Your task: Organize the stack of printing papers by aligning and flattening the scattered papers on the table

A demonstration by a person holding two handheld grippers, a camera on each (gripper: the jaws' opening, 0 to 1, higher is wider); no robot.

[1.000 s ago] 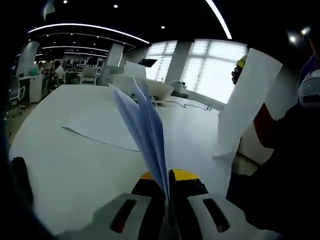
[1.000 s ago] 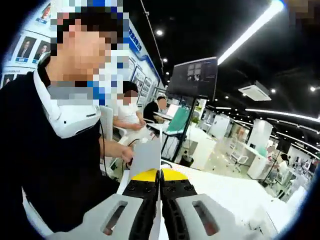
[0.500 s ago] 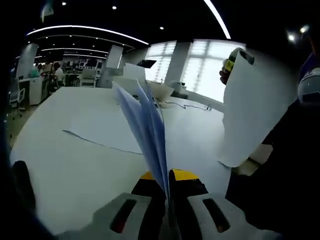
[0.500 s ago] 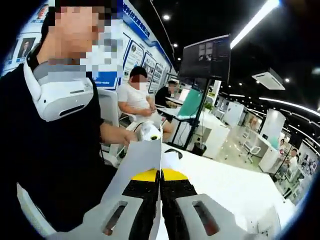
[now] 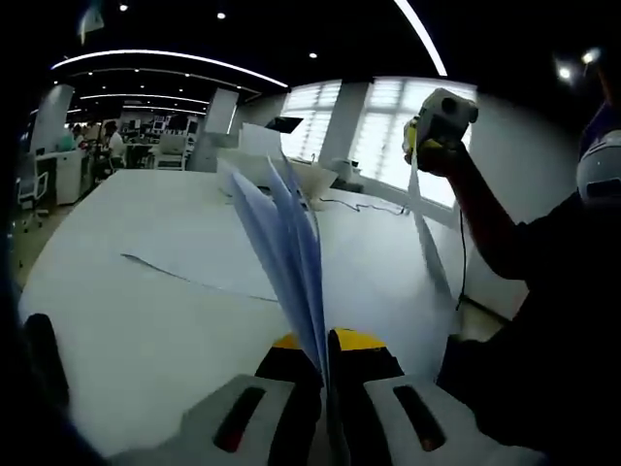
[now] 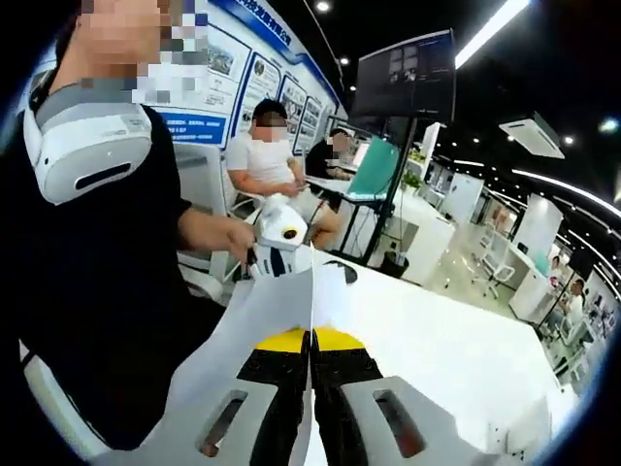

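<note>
We lift sheets off the white table (image 5: 126,330).
Left gripper (image 5: 325,342) clamps fanned papers (image 5: 281,252) above a flat sheet (image 5: 204,262); right gripper (image 6: 311,340) (raised higher) pinches one paper (image 6: 262,330).

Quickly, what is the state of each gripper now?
Left gripper: shut on several fanned paper sheets.
Right gripper: shut on a single sheet, lifted off the table.

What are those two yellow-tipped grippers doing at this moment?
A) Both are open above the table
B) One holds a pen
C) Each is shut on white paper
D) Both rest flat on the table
C: the left gripper pinches several fanned white paper sheets, and the right gripper is closed on a single white paper sheet held above the white table.
</note>
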